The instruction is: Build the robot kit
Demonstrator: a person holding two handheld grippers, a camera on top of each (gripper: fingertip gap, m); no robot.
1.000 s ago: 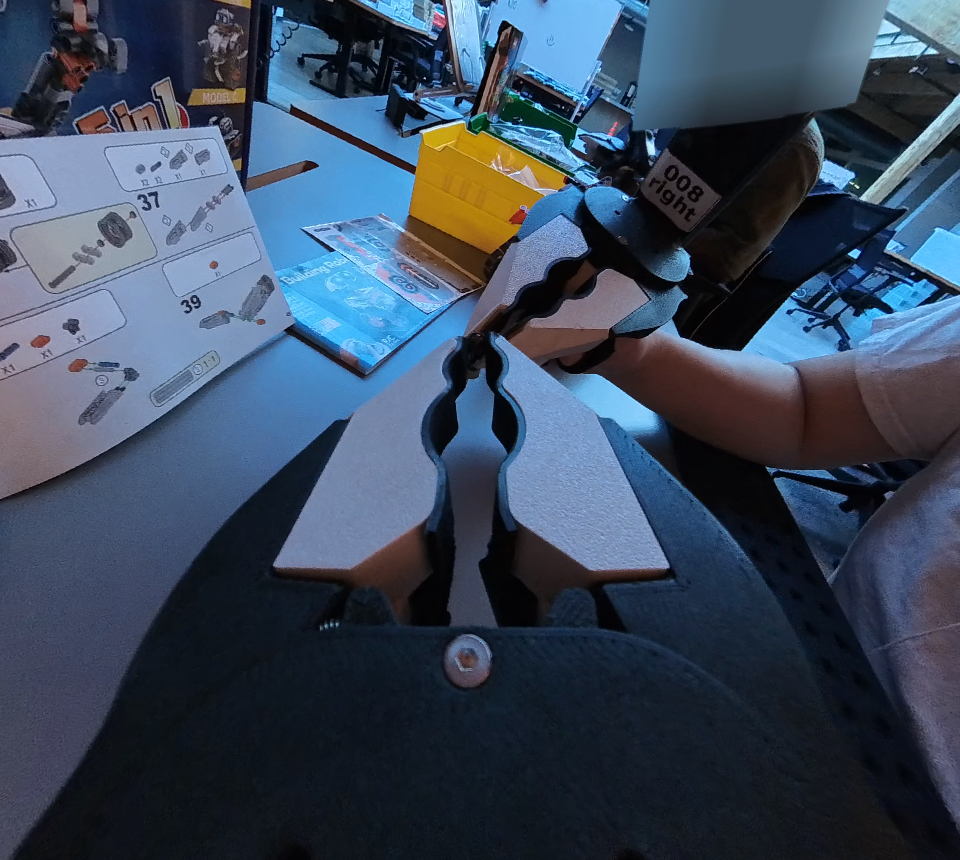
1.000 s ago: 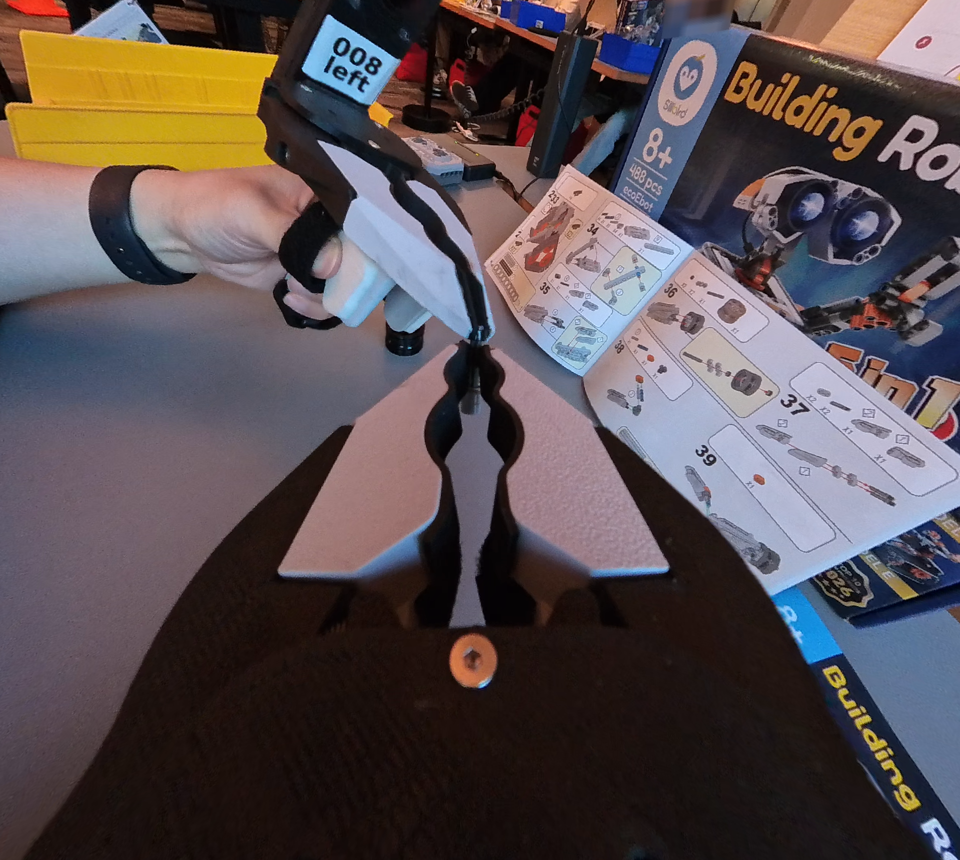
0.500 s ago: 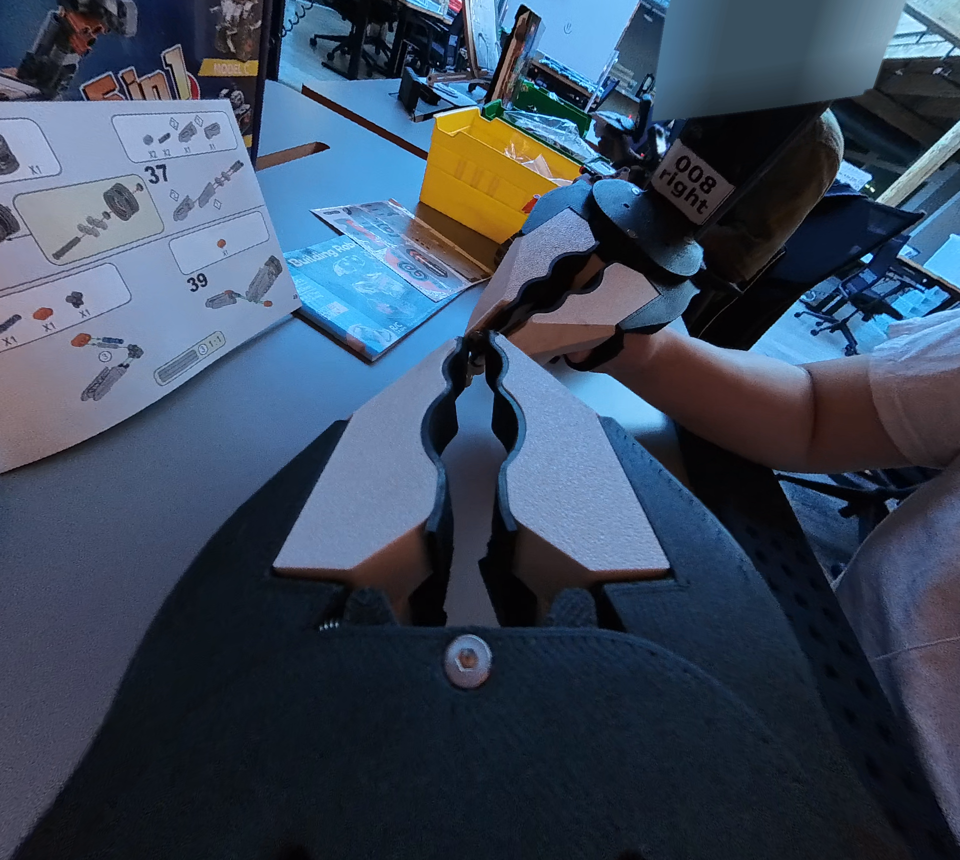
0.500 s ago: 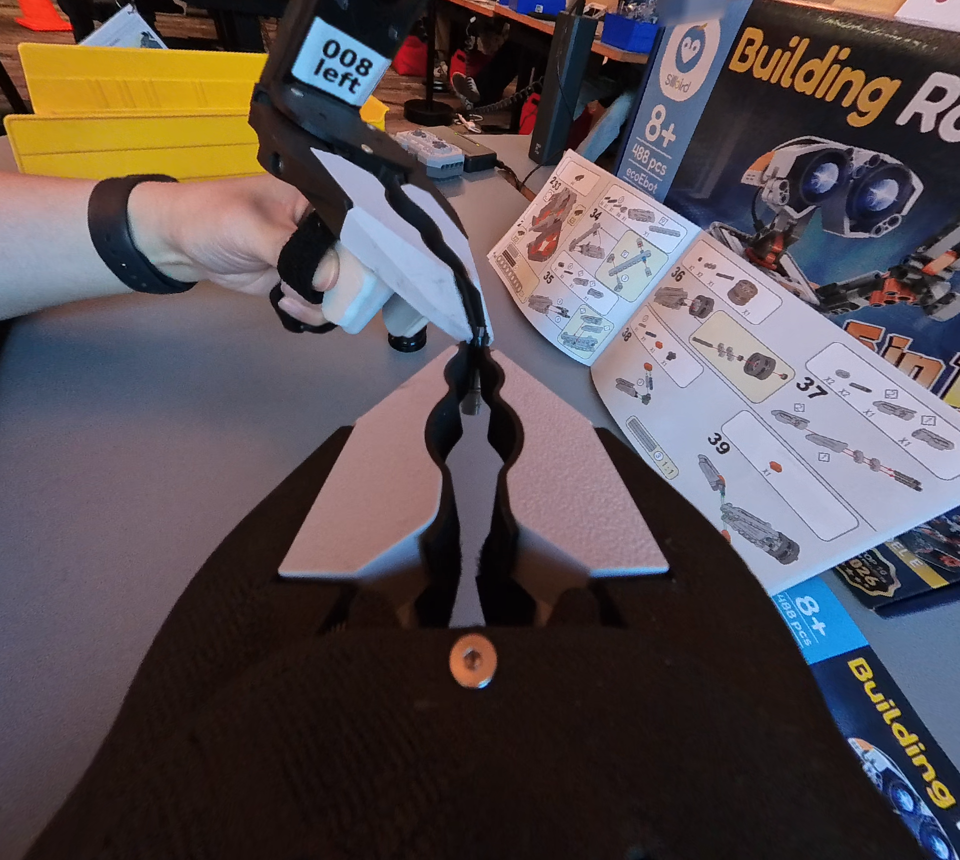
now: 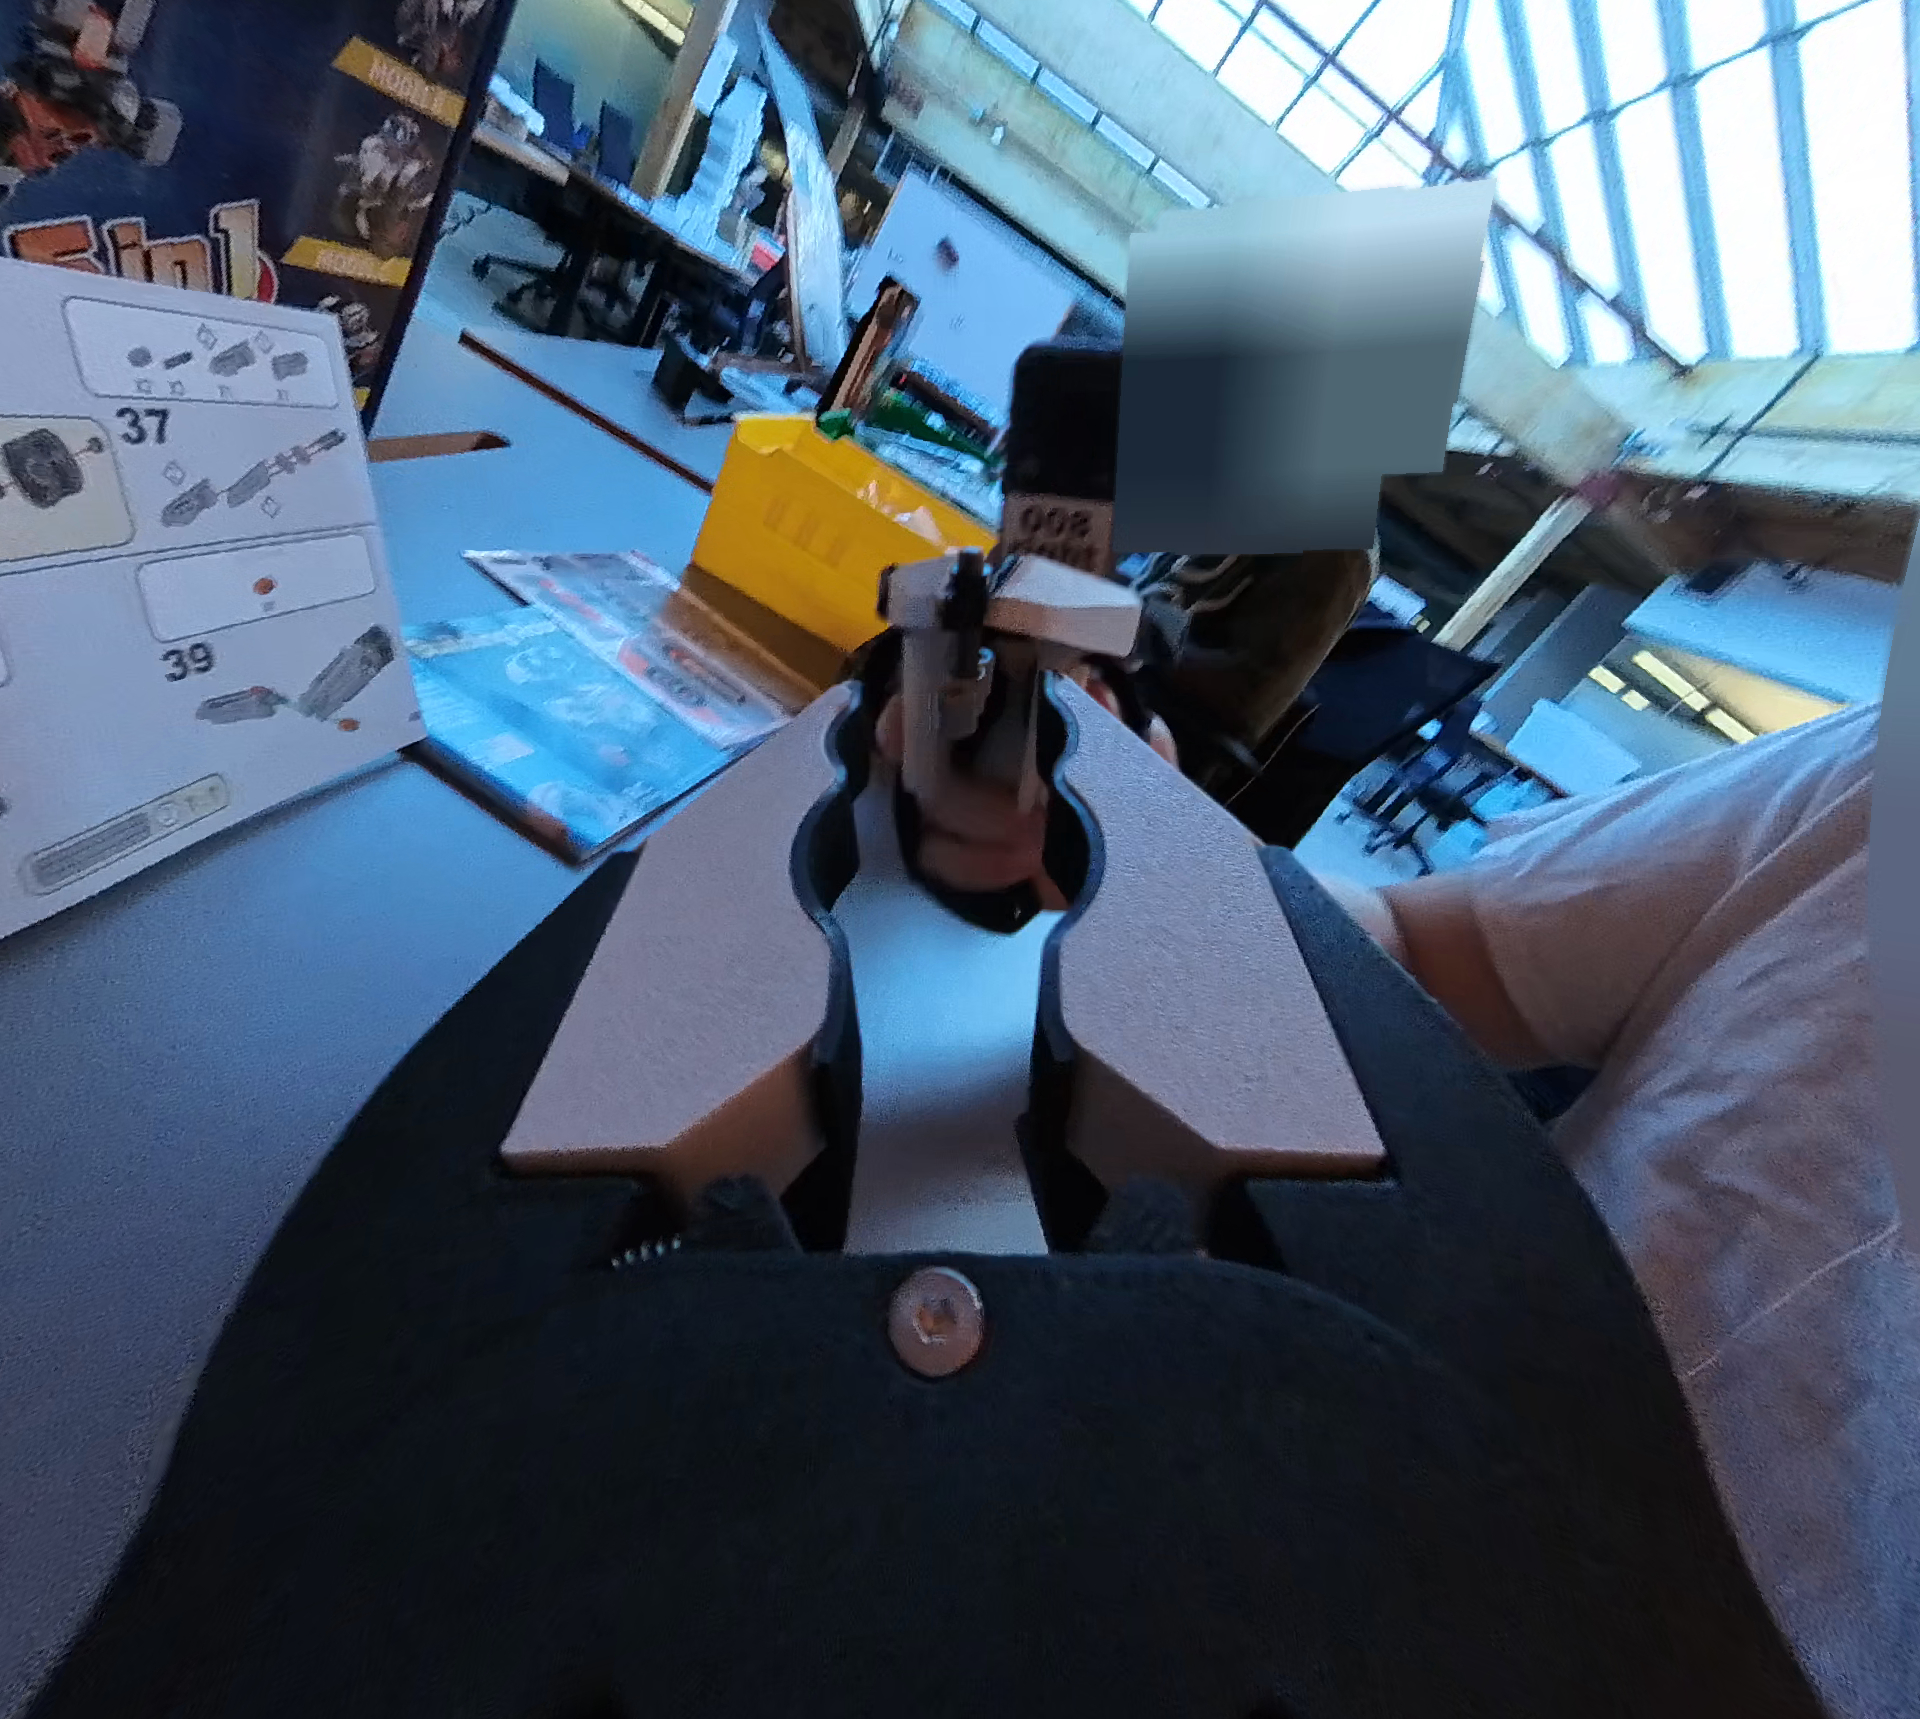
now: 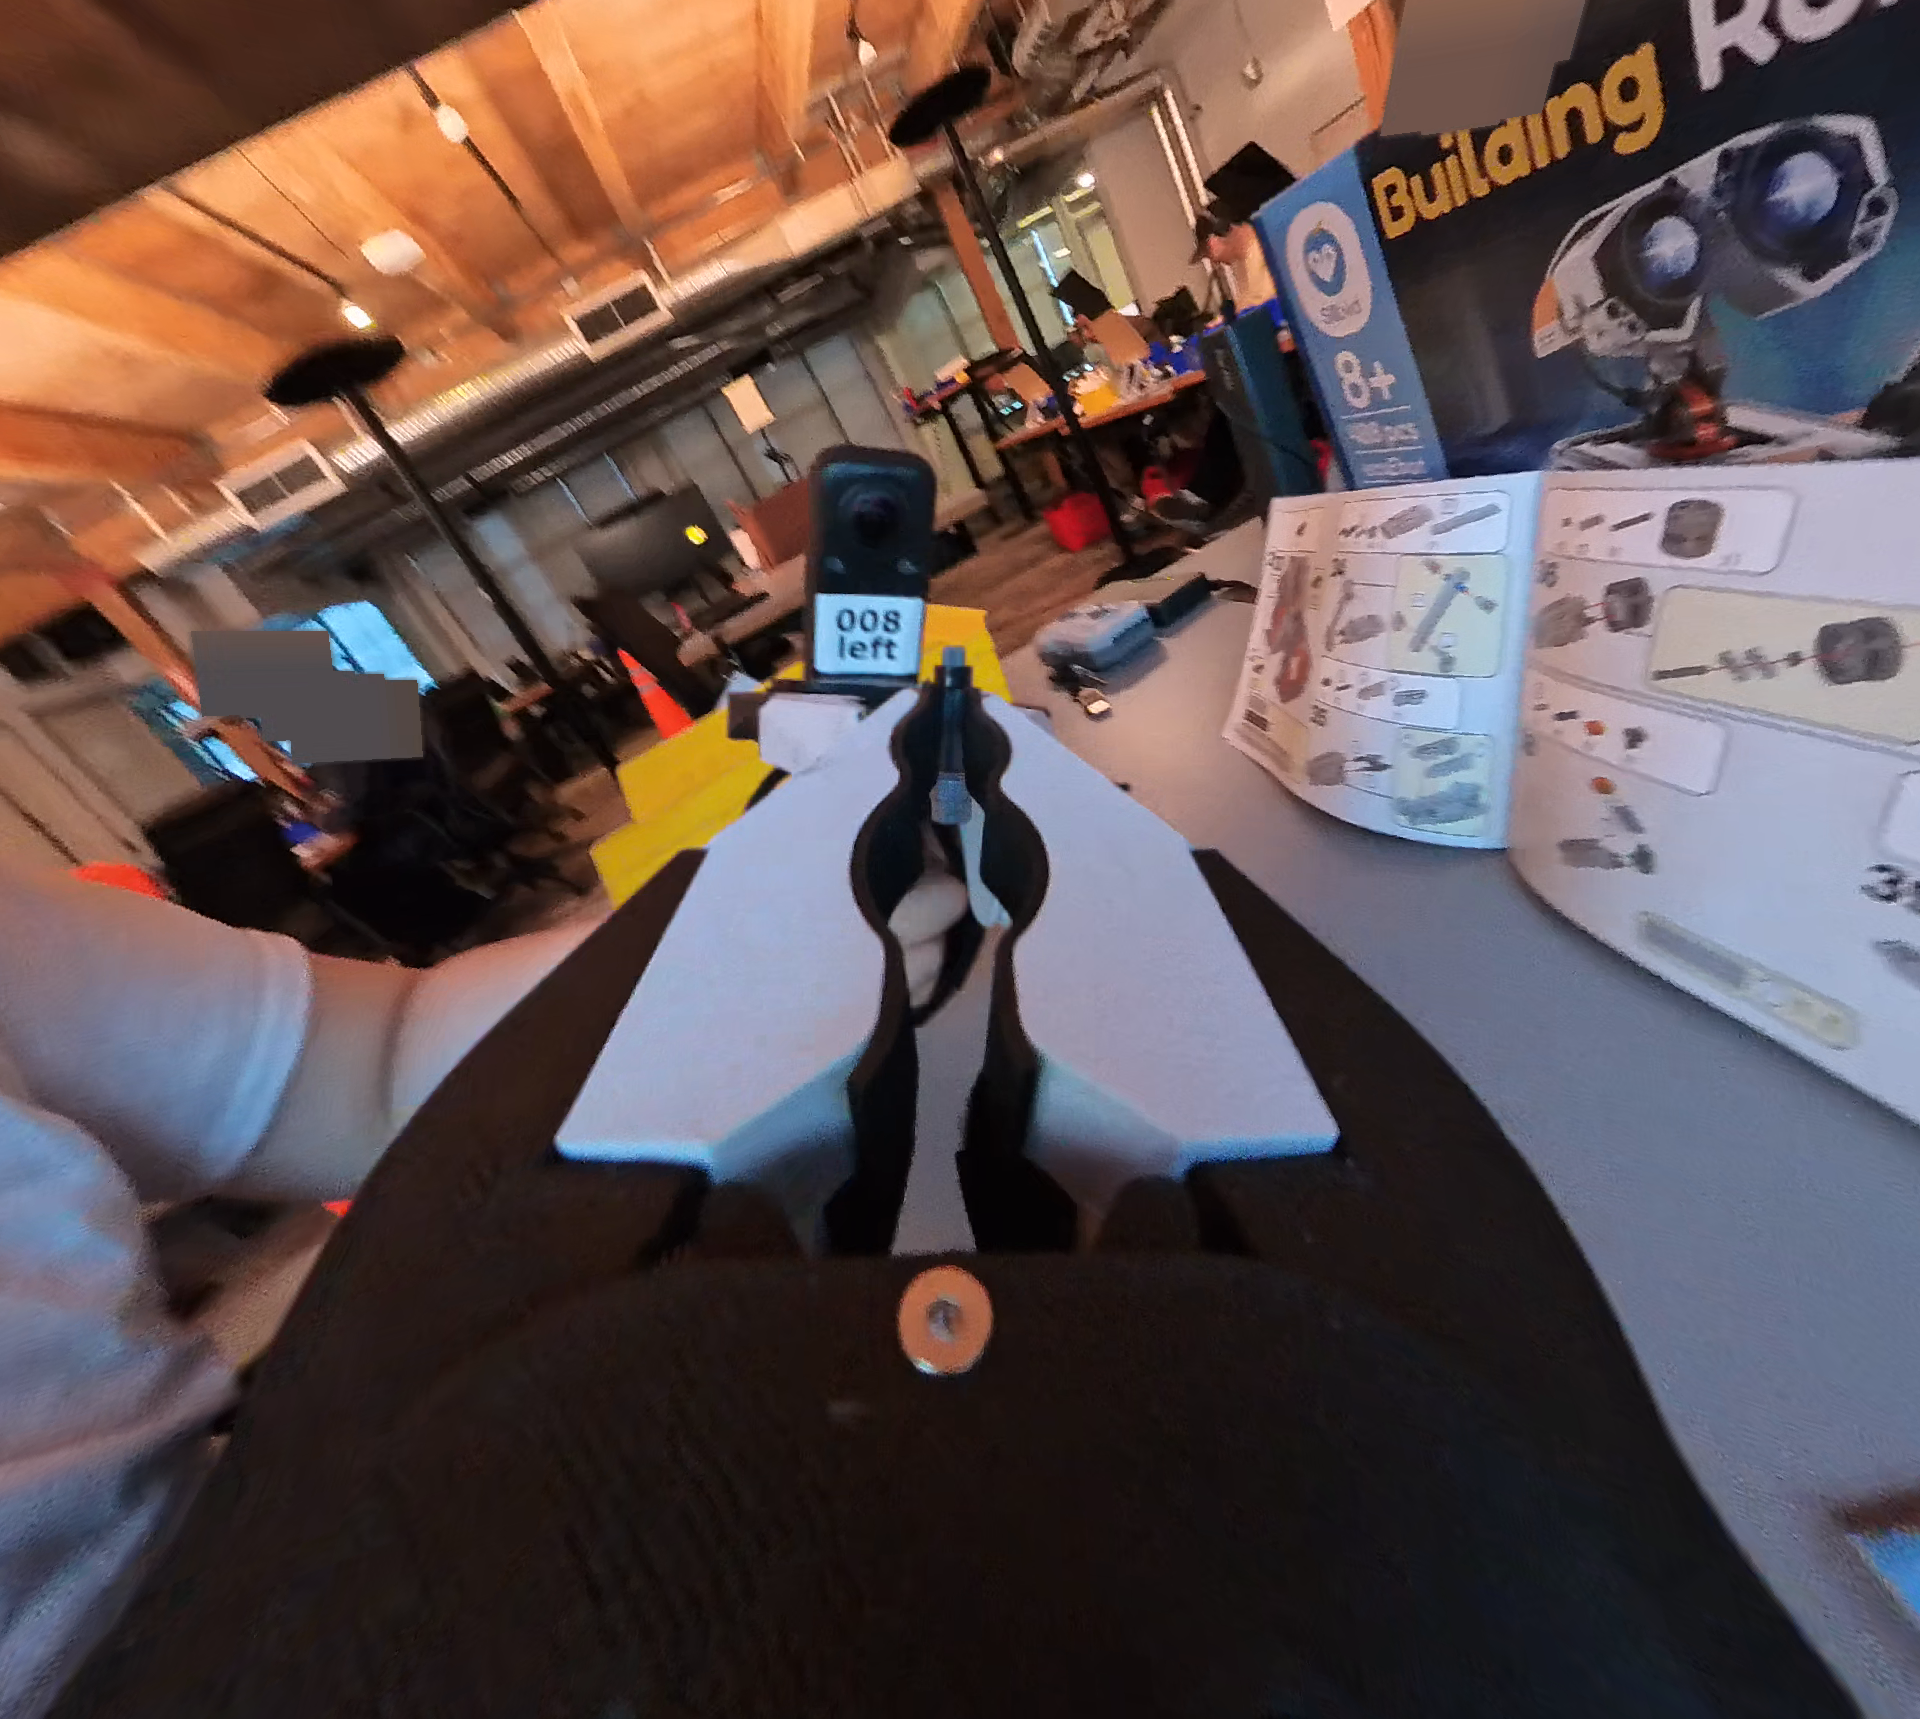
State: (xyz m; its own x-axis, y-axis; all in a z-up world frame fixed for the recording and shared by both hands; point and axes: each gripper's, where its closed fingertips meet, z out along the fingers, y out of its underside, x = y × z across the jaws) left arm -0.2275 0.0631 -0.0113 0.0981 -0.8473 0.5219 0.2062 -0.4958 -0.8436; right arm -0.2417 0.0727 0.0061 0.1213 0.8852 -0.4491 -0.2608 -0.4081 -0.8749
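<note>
My right gripper (image 6: 948, 698) is shut on a small black axle with a grey bush (image 6: 951, 770), held upright between its tips above the grey table (image 6: 1558, 1150). In the left wrist view the right gripper (image 5: 971, 604) faces me with the axle (image 5: 964, 641) sticking up from its tips. My left gripper (image 5: 945, 703) is open and empty, its tips a short way in front of the axle and not touching it. The left gripper's black camera body (image 6: 871, 526) shows just beyond the right gripper's tips.
An open instruction booklet (image 5: 187, 547) (image 6: 1558, 661) leans on a dark kit box (image 5: 208, 59) (image 6: 1662, 267). A yellow bin (image 5: 810, 516) (image 6: 686, 796) stands behind the grippers. Blue leaflets (image 5: 582, 734) and a grey module (image 6: 1101, 630) lie on the table. A person's arms are close by. The grippers are tip to tip, or close to it.
The left gripper has opened and let go of the small part. The right gripper keeps it. Both grippers have swung to face each other head-on and tilted upward.
</note>
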